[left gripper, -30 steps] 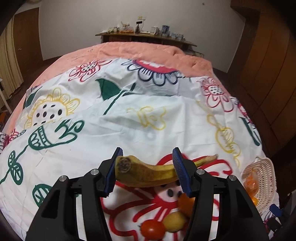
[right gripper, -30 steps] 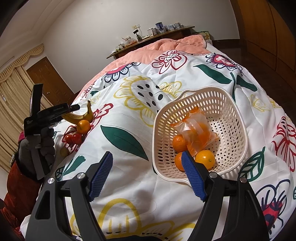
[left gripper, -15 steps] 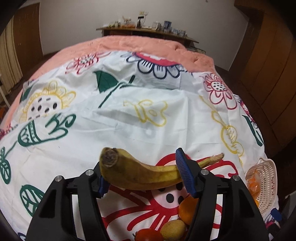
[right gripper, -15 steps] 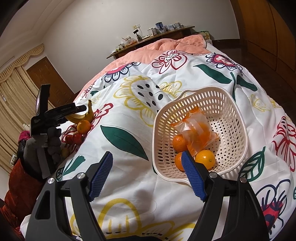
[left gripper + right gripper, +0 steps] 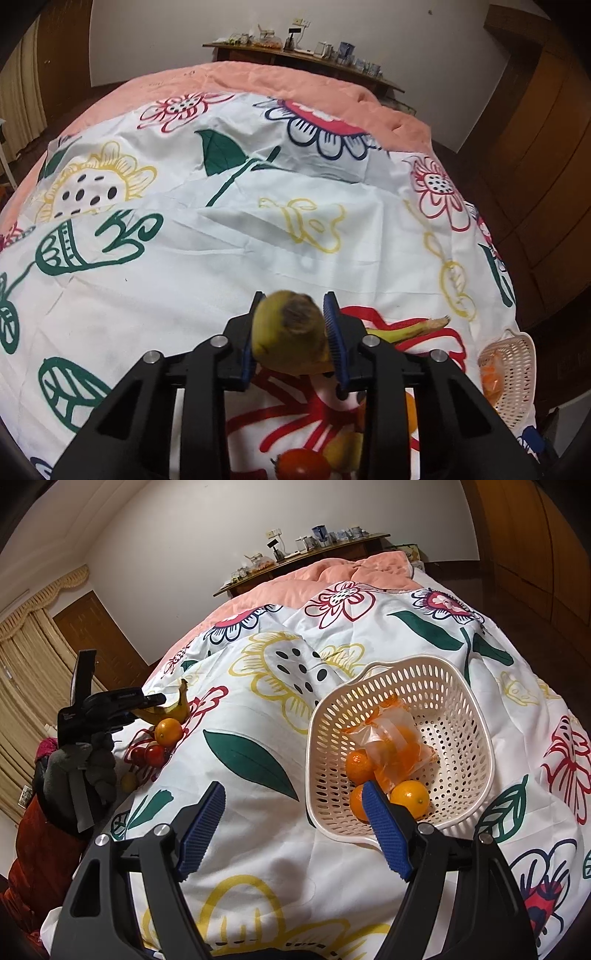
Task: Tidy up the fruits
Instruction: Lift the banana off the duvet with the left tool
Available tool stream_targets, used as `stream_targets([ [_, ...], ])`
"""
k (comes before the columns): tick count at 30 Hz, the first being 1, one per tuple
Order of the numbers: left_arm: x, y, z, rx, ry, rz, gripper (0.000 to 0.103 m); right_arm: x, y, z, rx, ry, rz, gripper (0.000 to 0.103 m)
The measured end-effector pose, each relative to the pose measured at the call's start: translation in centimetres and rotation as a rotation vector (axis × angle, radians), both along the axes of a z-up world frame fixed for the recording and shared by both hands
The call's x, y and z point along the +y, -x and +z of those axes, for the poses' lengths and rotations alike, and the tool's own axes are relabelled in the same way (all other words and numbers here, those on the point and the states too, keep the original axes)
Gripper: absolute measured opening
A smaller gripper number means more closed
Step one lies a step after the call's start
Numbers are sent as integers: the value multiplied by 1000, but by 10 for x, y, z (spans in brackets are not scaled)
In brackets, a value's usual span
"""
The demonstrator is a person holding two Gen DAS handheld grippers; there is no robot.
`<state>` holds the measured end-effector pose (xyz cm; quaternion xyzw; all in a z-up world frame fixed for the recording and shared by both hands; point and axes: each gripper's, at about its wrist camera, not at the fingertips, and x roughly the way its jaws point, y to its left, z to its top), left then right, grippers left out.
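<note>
Left wrist view: the left tool (image 5: 293, 332) has just been closing and now pinches the banana (image 5: 286, 334) near its blunt end, the ribbed blue pads (image 5: 330, 332) pressing its flanks. Gripping at the thick end probably gives the pads the widest, firmest section; the tapered stem (image 5: 424, 326) trails off to the right. The peel is yellow-green, matte, with a dark scarred tip facing the camera. Below the tool lie a glossy red tomato (image 5: 303, 465), a pale yellow fruit (image 5: 341, 452) and an orange (image 5: 410, 410), clustered on the bed cover (image 5: 221, 258), a soft, creased white cloth printed with flowers. The perforated basket (image 5: 517, 369) sits well apart at the right edge. Right wrist view: the right tool (image 5: 291, 830) hangs with jaws spread and nothing between them, stationed just in front of the basket (image 5: 461, 709), probably waiting to steady it or receive fruit. The basket is cream plastic with slotted walls and a rounded-square rim; it holds three smooth oranges (image 5: 410, 801) and a crinkled clear bag (image 5: 395, 749) of orange contents. At far left, the person's gloved hand (image 5: 77, 768) holds the left tool (image 5: 147, 701) on the banana (image 5: 173, 710), directly above an orange (image 5: 168, 732) and small red tomatoes (image 5: 149, 755). The remaining loose fruit is thus well apart from the basket.
</note>
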<state>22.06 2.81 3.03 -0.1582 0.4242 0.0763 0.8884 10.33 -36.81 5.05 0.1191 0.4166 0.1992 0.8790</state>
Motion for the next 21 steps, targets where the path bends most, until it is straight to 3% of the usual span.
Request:
stream_targets([
  [10, -21, 15, 36, -99, -61, -41, 30, 17, 3, 12, -21, 20, 32, 76],
  [21, -7, 35, 62, -153, -49, -28, 30, 66, -7, 29, -48, 62, 132, 76],
])
